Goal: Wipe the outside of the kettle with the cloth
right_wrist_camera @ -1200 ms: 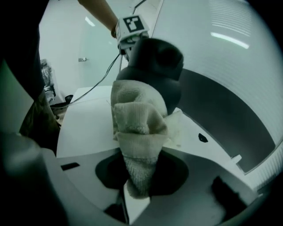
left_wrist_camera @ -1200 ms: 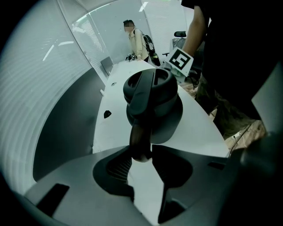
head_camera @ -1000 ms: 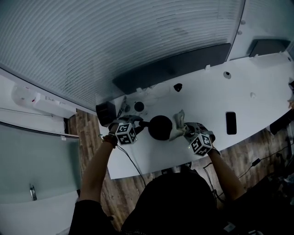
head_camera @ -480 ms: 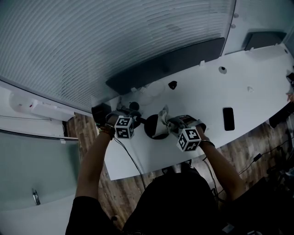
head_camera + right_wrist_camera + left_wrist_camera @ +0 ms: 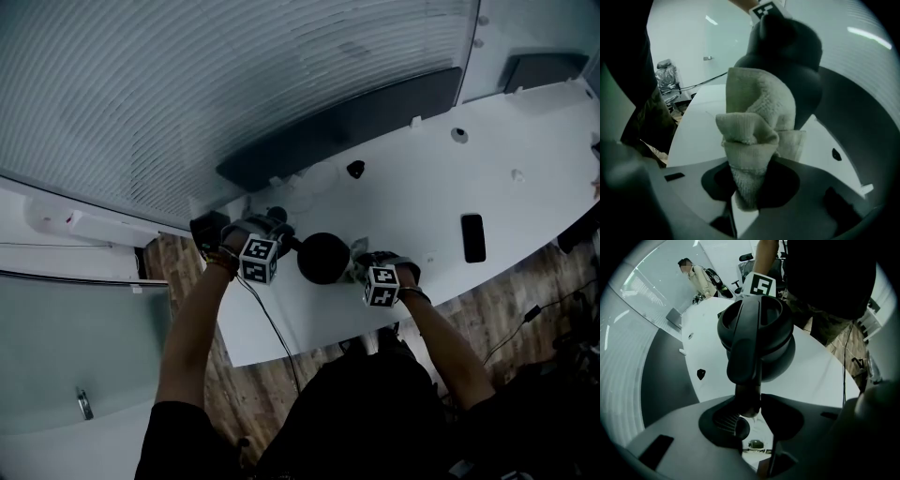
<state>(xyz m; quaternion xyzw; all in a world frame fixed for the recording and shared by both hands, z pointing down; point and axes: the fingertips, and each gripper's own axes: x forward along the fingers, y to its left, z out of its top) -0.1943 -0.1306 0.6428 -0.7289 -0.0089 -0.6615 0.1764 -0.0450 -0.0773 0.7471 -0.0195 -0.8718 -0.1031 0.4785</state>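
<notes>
A black kettle [image 5: 324,258] stands on the white table [image 5: 487,178] between my two grippers. My left gripper [image 5: 281,242] is shut on the kettle's handle [image 5: 746,359], which runs down from the round lid [image 5: 754,322] into the jaws. My right gripper [image 5: 361,267] is shut on a pale knitted cloth [image 5: 752,136], bunched up and pressed against the kettle's dark side [image 5: 797,61]. From above, only a small bit of cloth [image 5: 356,253] shows at the kettle's right flank.
A black phone [image 5: 472,237] lies flat to the right of my hands. Small dark fittings [image 5: 354,170] dot the table behind the kettle. A dark box [image 5: 208,230] sits at the table's left end. A person [image 5: 701,277] stands far off.
The cloth has slid from over the kettle's top down to its right flank, so the dark lid shows again. My right gripper has drawn lower and nearer. The left one keeps its hold.
</notes>
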